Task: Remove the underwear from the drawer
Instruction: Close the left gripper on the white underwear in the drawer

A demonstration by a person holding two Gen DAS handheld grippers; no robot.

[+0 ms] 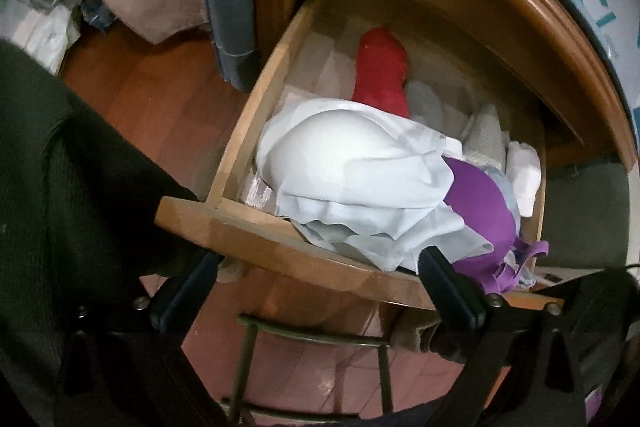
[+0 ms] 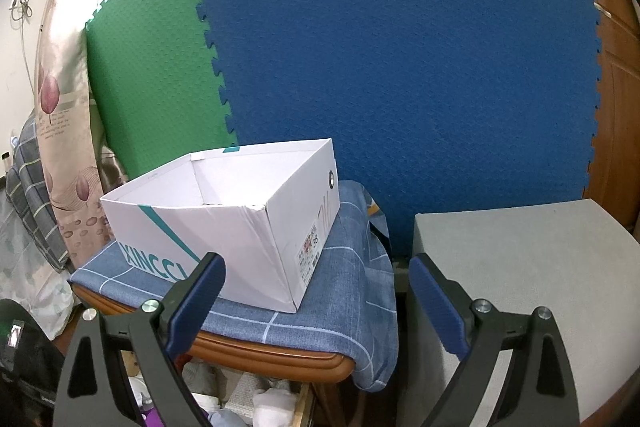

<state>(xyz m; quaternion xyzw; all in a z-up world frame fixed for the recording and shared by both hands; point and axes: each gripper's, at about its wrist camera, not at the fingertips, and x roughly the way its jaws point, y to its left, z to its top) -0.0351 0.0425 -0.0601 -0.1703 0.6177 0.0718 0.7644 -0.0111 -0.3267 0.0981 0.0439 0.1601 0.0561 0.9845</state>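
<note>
**Ana:** Blue and green foam mats [image 2: 400,47] stand as the backdrop, and a wooden nightstand carries a blue checked cloth [image 2: 340,291]. Start at the tongs: what have they got?

**Ben:** Nothing, either of them. The left gripper [image 1: 320,267] has its fingers spread wide over the front lip of the open drawer [image 1: 256,235]. The right-hand pad sits at the edge of the spilling cloth, perhaps touching it, but it pinches nothing. The right gripper [image 2: 316,275] is just as wide apart, empty, and aimed up at the nightstand top.

**Ana:** And the underwear?

**Ben:** All in the drawer, as far as I can see. A white padded bra [image 1: 340,155] sits on top with pale fabric [image 1: 380,227] draped over the front edge. A purple bra [image 1: 484,211] lies just beside it, its strap hanging over the lip, and a red garment [image 1: 380,75] lies further back.

**Ana:** So what's done?

**Ben:** The drawer is pulled out, which I'd count as the first step. No garment is lifted clear yet.

**Ana:** Where would it go?

**Ben:** Probably the white shoebox [image 2: 224,211] on the cloth, which is open and looks empty from the right wrist view. That's my guess. The picking and carrying are all left to do.
</note>
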